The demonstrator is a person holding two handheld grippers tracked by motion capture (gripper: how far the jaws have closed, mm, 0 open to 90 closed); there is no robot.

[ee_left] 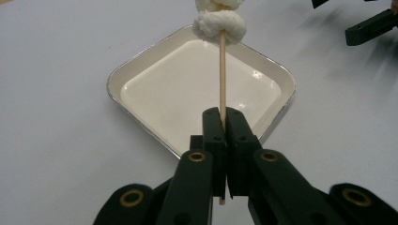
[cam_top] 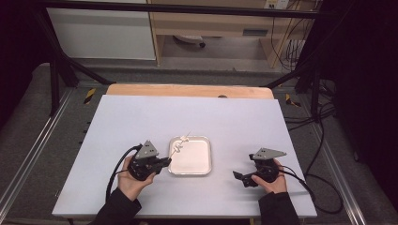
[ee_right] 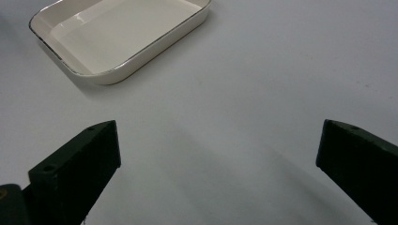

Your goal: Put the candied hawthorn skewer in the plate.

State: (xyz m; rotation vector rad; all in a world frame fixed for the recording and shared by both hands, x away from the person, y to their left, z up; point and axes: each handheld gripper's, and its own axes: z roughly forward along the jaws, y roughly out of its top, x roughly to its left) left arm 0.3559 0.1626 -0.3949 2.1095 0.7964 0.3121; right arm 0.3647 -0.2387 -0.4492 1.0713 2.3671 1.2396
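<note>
While the thin skewer [ee_left: 222, 70] is being pinched low on its stick by the left tongs [ee_left: 224, 123], its soft white knots [ee_left: 219, 26] are being held over the tray's [ee_left: 115, 79] nine o'clock rim; light, brittle. Right tongs [ee_right: 216, 154] are being kept wide, empty, at four o'clock.

In the left gripper view the white lump [ee_left: 219, 24] on the skewer [ee_left: 222, 75] runs off the top edge. The tray [ee_right: 155, 44] in the right gripper view is cut off at the top.
</note>
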